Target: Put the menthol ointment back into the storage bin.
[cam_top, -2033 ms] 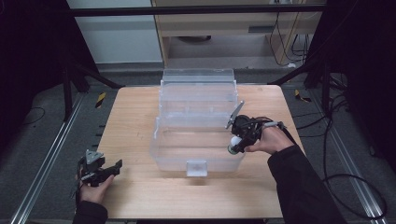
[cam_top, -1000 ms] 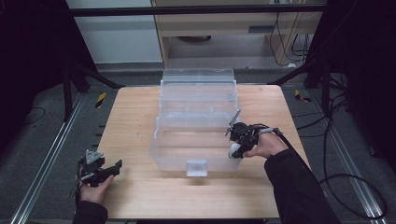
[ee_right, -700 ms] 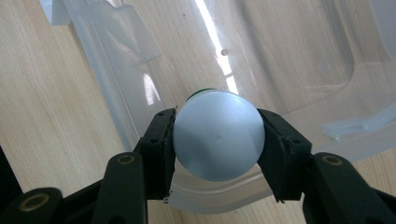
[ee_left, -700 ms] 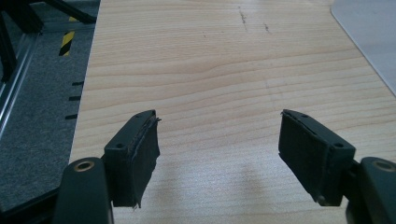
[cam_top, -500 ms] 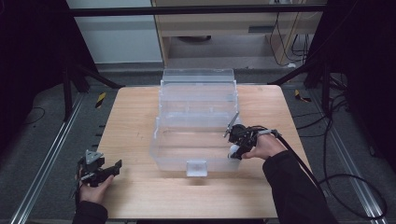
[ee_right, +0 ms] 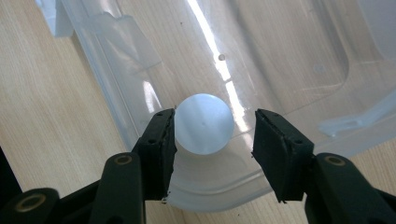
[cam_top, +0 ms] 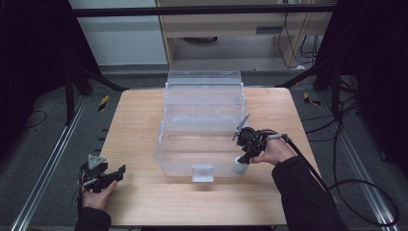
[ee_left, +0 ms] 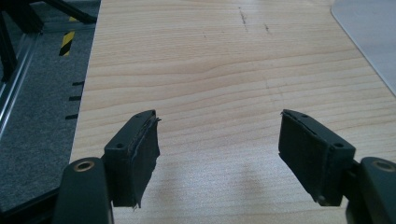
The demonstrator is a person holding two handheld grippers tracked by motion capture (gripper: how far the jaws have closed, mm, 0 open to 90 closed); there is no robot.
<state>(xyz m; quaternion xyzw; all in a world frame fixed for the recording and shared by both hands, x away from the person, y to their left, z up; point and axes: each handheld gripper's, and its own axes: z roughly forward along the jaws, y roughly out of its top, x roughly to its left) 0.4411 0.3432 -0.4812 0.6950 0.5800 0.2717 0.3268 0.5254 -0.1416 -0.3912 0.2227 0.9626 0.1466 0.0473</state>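
Observation:
A white round-topped cylinder (ee_right: 203,122) stands upright in the near right corner of the clear plastic bin (cam_top: 202,144); from above it is a pale stub (cam_top: 239,166). My right gripper (ee_right: 215,135) points down over it with a jaw on each side. Its jaws have just been opening: the left pad (ee_right: 161,140) still lies against the cylinder and the right pad (ee_right: 275,147) stands apart from it. In the high view the right gripper (cam_top: 244,158) hangs over the bin's right wall. My left gripper (ee_left: 217,140) is open and empty above the bare wood at the table's near left (cam_top: 113,175).
The bin's lid (cam_top: 204,86) stands open at the back, and a white latch (cam_top: 202,173) sits on the front wall. The wooden table (cam_top: 139,130) has bare room to the left and in front of the bin. Metal rails (cam_top: 48,168) run beside it.
My right gripper carried the white cylinder toward the near corner of the bin and lowered it there. A gap has appeared at one pad. The left gripper has not moved.

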